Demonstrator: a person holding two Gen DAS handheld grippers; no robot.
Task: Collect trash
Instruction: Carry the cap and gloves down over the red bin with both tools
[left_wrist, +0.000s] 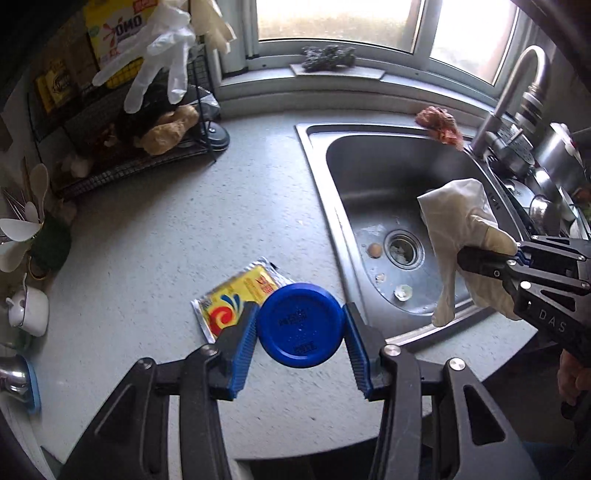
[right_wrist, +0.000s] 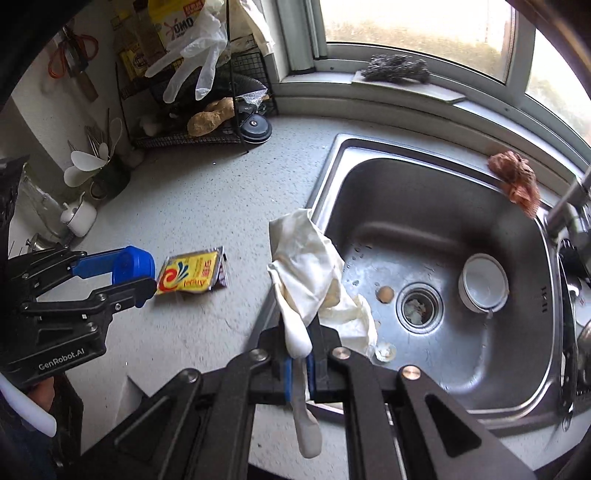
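Blue lid (left_wrist: 301, 325) hiding packet (left_wrist: 236, 295) corner

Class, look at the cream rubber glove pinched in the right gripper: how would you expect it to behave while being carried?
The glove is probably floppy: it folds and droops around the right gripper, one finger dangling below. It looks light, since a thin pinch seems to hold it. Its loose folds may swing or snag on the sink rim.
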